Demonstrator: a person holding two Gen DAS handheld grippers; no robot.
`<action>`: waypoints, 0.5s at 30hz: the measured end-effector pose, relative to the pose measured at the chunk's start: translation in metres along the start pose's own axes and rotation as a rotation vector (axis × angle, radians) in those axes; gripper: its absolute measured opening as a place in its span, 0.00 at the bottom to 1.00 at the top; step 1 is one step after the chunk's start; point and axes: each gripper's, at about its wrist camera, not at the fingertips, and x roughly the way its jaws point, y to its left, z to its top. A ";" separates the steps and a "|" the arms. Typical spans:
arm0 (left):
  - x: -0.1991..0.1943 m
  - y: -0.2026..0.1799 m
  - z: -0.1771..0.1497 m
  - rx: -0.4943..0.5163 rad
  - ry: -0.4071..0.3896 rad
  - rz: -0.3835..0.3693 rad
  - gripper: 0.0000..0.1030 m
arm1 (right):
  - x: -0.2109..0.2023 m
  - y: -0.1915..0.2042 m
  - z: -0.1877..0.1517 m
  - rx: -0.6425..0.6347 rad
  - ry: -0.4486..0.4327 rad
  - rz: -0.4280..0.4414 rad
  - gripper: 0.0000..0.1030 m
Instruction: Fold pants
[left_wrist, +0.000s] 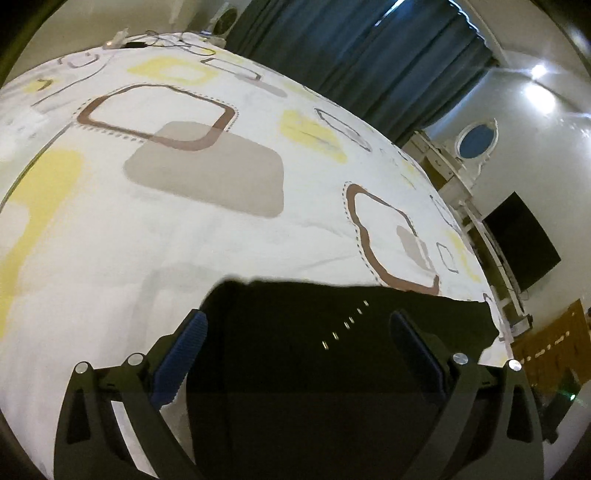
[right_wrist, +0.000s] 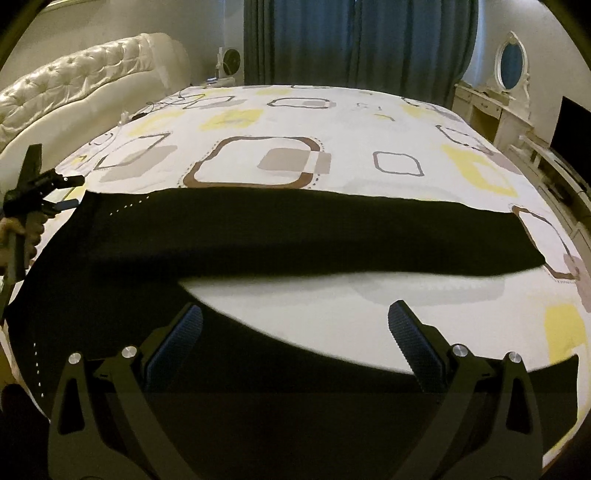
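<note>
Black pants (right_wrist: 295, 236) lie spread flat on the patterned bedspread (right_wrist: 280, 122), waist at the left, two legs running right with a white wedge of sheet between them. A row of small pale studs (left_wrist: 345, 325) marks the waist. My left gripper (left_wrist: 295, 321) is open just above the waist corner, nothing between its blue pads. In the right wrist view the left gripper (right_wrist: 68, 192) shows at the far left edge, held by a hand. My right gripper (right_wrist: 295, 317) is open over the near leg (right_wrist: 295, 373), holding nothing.
A tufted cream headboard (right_wrist: 74, 77) borders the bed on the left. Blue curtains (right_wrist: 354, 40) hang behind. A white dresser with an oval mirror (right_wrist: 511, 62) and a dark screen (right_wrist: 572, 125) stand to the right. Cables (left_wrist: 173, 40) lie at the bed's far corner.
</note>
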 end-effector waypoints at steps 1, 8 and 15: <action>0.006 0.001 0.002 0.016 0.006 0.000 0.95 | 0.004 -0.001 0.004 0.000 0.003 -0.001 0.98; 0.037 0.030 0.008 -0.060 0.094 0.039 0.95 | 0.020 -0.006 0.011 0.018 0.027 0.028 0.98; 0.027 0.058 0.009 -0.147 0.057 -0.043 0.95 | 0.032 -0.005 0.009 0.008 0.049 0.038 0.98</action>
